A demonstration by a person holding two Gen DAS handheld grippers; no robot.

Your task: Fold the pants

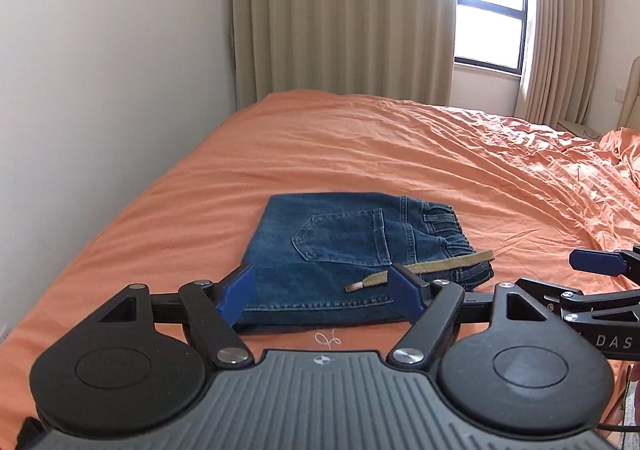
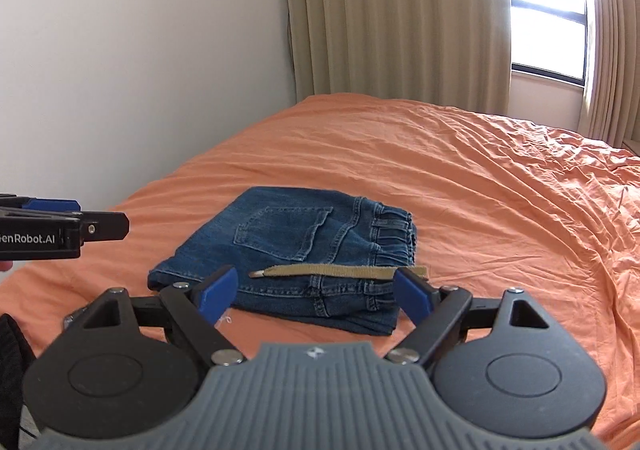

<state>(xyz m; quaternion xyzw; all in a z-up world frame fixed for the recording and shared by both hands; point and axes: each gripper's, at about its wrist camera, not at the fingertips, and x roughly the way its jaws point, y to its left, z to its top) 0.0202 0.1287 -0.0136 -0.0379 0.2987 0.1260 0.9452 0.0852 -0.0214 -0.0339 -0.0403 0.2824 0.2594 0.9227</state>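
Black tongs [image 1: 324, 290] with blue fingertips [image 1: 236, 296], grey ribbed housings, silver screws, white "GenRobot.AI" lettering.

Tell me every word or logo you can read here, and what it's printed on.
"enRobot.AI", its first letter cut off at the picture's edge: on the side of the left gripper, seen from the right wrist.
"DAS", cut off by the frame: on the body of the right gripper, seen from the left wrist.
Nothing readable on the jeans.

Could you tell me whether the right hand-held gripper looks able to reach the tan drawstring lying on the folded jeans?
Probably yes: the right hand-held gripper is open, and the drawstring lies exposed on the jeans, nothing between.
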